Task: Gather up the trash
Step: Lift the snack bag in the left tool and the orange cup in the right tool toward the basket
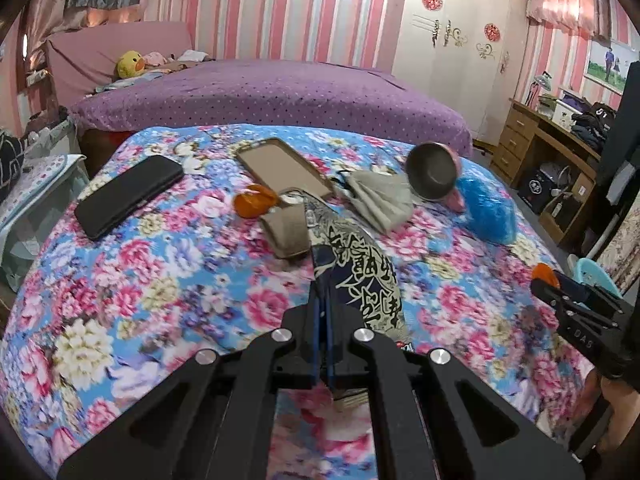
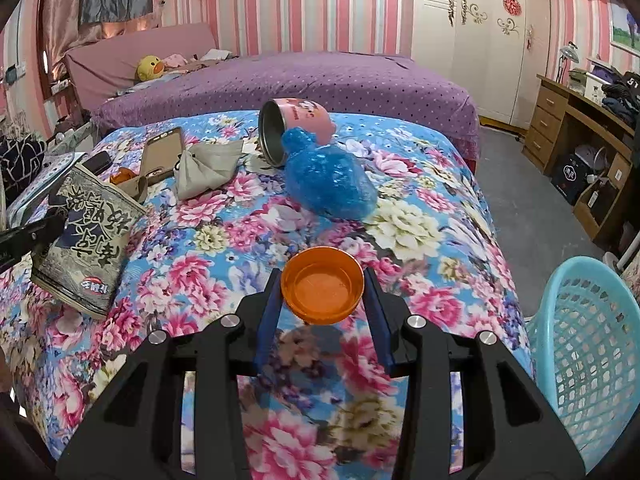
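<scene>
left gripper (image 1: 326,320) jaws pinching snack packet (image 1: 360,276), lower edge hidden | right gripper (image 2: 322,292) jaws pinching orange lid (image 2: 322,286)

The bedspread (image 2: 400,216) was blue with pink and cream flowers. The cap (image 2: 322,285) was orange, the basket (image 2: 592,344) pale turquoise, the crumpled bag (image 2: 328,184) bright blue, the wall (image 2: 320,12) pink-and-white striped.

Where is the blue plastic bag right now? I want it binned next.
In the right wrist view the blue plastic bag lies on the floral bedspread, up the middle, against the mouth of the tipped pink cup, beyond the right gripper.
</scene>
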A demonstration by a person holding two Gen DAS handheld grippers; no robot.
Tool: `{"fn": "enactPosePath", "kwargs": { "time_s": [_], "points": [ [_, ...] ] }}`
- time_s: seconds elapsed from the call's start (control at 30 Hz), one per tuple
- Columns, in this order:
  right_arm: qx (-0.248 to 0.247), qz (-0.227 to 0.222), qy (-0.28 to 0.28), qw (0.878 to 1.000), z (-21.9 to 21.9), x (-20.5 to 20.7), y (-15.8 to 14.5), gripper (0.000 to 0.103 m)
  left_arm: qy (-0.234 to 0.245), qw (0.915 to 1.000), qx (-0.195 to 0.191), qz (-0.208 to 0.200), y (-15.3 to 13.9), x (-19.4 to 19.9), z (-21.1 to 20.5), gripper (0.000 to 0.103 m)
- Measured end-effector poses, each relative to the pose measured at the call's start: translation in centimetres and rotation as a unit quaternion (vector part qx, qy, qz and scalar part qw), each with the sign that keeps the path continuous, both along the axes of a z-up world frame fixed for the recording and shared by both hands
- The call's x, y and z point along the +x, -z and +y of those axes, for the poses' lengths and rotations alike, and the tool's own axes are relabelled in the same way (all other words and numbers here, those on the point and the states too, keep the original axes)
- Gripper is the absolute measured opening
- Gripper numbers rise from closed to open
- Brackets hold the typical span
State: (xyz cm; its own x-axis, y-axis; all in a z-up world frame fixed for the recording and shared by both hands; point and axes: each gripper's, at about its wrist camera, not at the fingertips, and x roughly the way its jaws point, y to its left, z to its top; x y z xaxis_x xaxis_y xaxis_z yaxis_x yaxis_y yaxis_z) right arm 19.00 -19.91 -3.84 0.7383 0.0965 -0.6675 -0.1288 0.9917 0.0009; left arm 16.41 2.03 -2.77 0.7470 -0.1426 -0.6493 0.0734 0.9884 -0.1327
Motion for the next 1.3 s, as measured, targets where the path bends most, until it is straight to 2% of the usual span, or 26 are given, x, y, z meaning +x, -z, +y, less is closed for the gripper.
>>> {"fn": "enactPosePath", "kwargs": {
  "time_s": [0.27,0.47,0.83,1.03,1.3],
  "points": [
    [0.006,-0.01,-0.003,1.0,-2.0,-0.9,-0.9,0.041,0.01,0.9999,-0.002,-0.014,-0.8,-1.9,-2.8,0.003],
    [0.012,-0.019,-0.003,1.0,-3.3,-1.6,-1.6,0.041,0.025,0.9995,0.017,-0.01,-0.5,-2.7,-5.3,0.003],
    [0.013,-0.032,0.006,0.999,-6.2,-3.0,-2.6,0.041,0.019,0.9997,0.003,-0.016,-1.3,-4.1,-5.8,0.003],
    [0.03,-0.047,0.019,0.998,-8.2,-3.8,-3.6,0.041,0.024,0.9993,0.013,-0.026,-2.1,-4.6,-6.6,0.003],
    [0.035,-0.056,0.05,0.997,-12.2,-4.5,-4.0,0.041,0.05,0.9974,0.026,-0.044,-3.7,-4.5,-10.3,0.003]
  ]
}}
